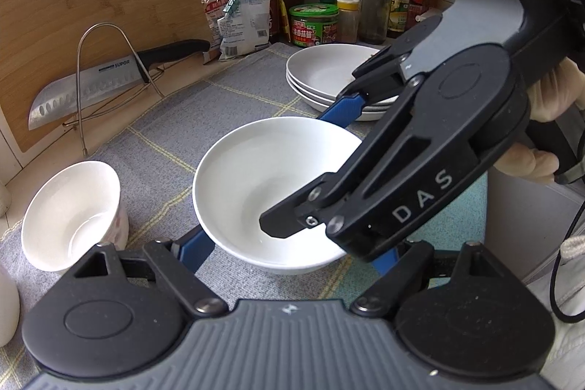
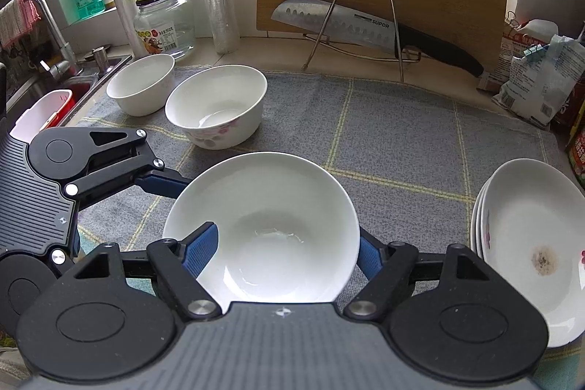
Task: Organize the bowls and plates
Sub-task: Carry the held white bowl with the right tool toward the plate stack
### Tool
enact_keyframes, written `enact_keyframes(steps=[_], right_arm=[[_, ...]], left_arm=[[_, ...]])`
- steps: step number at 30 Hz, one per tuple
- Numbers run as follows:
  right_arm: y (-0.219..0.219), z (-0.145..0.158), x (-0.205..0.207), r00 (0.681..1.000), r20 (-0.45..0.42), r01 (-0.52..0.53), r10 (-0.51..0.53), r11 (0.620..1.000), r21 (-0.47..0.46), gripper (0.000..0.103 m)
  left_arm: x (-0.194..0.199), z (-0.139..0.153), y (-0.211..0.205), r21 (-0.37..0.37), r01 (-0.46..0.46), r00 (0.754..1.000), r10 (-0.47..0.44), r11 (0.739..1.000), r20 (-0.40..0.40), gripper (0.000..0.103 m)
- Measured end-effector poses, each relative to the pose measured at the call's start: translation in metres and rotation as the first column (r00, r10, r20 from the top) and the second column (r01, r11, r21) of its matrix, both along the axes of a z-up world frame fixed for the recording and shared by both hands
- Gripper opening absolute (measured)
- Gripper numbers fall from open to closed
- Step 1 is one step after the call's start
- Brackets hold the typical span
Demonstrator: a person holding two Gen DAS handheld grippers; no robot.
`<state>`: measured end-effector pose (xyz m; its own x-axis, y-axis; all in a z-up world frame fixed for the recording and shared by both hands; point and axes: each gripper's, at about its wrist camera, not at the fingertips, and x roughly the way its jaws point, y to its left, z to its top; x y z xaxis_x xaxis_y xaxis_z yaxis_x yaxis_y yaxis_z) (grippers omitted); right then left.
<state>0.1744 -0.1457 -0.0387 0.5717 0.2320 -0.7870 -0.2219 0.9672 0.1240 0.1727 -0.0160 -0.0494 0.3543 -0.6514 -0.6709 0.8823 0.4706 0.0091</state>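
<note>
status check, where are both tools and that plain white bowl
Both tools open, straddling plain white bowl on grey mat. Right tool and left tool not clamped. Plate stack right, flowered bowl behind.

Three white ceramic bowls: a wide plain one between the right gripper's fingers, a flower-printed one and a plain one ahead-left of it. Three stacked white shallow plates to its right. One steel-bladed knife far ahead.
</note>
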Motion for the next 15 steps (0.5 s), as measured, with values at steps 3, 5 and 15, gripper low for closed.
enact_keyframes(steps=[3, 5, 15], right_arm=[[-0.007, -0.004, 0.007, 1.0, -0.007, 0.009, -0.009, 1.0, 0.001, 0.083], [-0.011, -0.007, 0.01, 1.0, -0.009, 0.013, -0.013, 1.0, -0.001, 0.083], [-0.015, -0.014, 0.02, 1.0, -0.013, 0.011, -0.011, 1.0, -0.009, 0.083]], left_arm=[[0.005, -0.002, -0.007, 0.001, 0.007, 1.0, -0.007, 1.0, 0.006, 0.086], [0.01, -0.005, -0.012, 0.0, 0.005, 1.0, -0.005, 1.0, 0.001, 0.086], [0.02, -0.011, -0.021, 0.011, -0.006, 1.0, 0.006, 1.0, -0.013, 0.086]])
